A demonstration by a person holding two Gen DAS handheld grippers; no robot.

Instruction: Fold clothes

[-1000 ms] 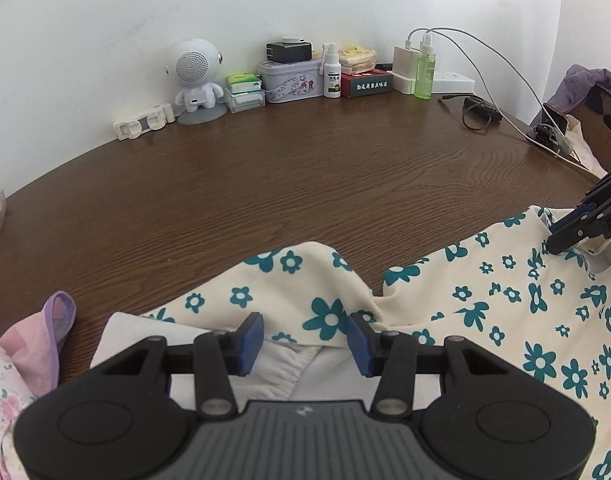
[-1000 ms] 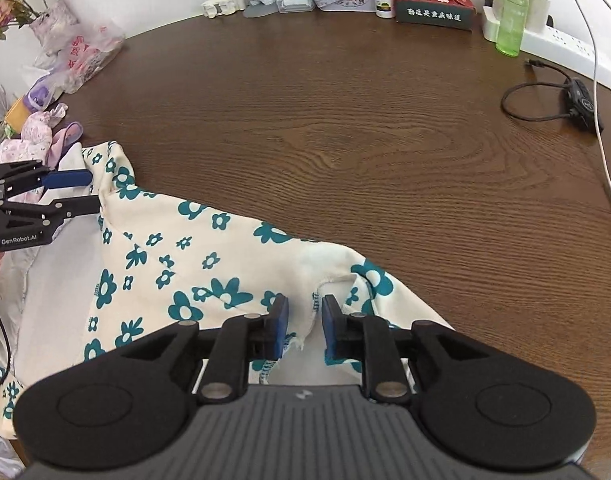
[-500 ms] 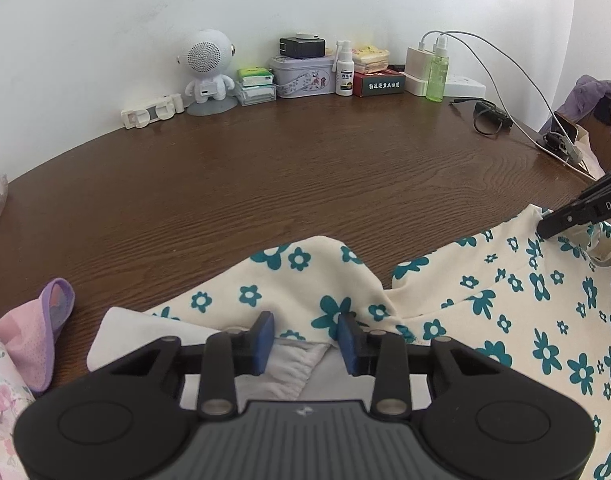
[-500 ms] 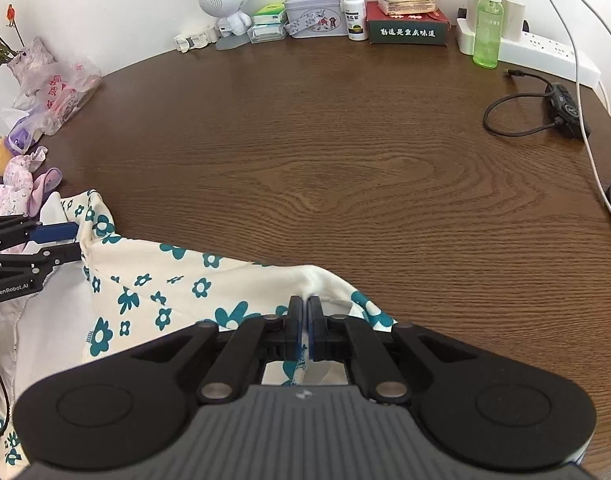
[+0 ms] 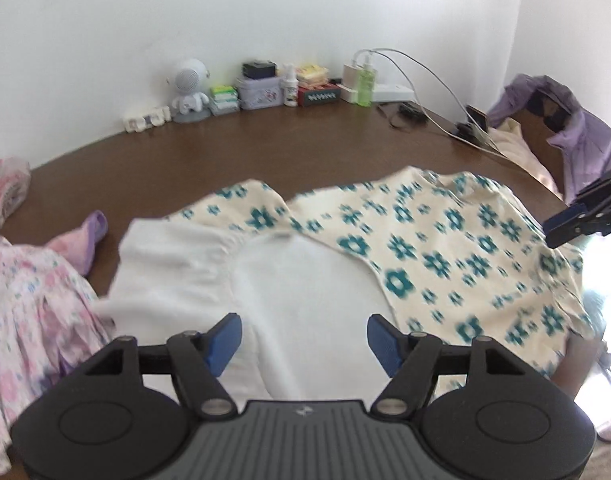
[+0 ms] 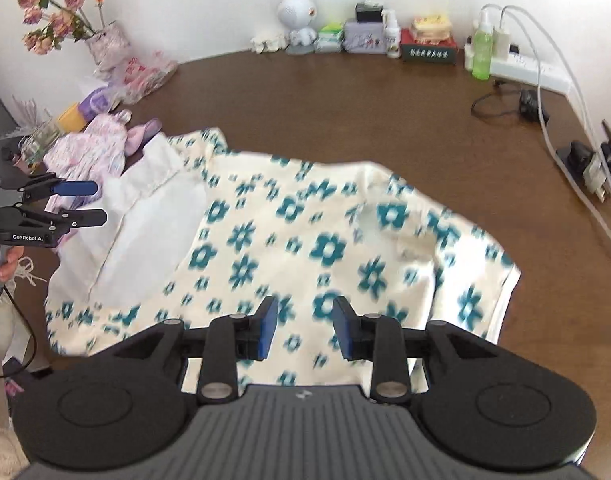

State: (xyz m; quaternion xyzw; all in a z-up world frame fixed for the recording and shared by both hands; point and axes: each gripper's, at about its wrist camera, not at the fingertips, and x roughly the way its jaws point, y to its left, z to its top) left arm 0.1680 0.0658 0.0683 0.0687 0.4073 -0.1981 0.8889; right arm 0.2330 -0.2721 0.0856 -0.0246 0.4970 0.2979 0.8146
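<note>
Brown wood-grain worktop (image 6: 345, 112) is being taken up in its near half by the floral garment (image 6: 305, 240), which is lying flat with its long axis running from side to side, across the line along which both tongs are pointing. Its white lining (image 5: 289, 280) is being shown at the left end, where the printed layer is turned back. In both wrist views the cloth is seen beyond and below the fingertips, not between them. The left tongs (image 5: 303, 340) are being opened wide over the white part, with nothing held between the pads. The right tongs (image 6: 305, 330) are also being opened, more narrowly, over the printed part, and no cloth is pinched there either. By this reading, the left end is nearer the left hand and the right end, near the worktop's edge, nearer the right. A pink floral garment (image 5: 29, 300) is lying just beside the white end, which may be caught if that end is gathered carelessly.
</note>
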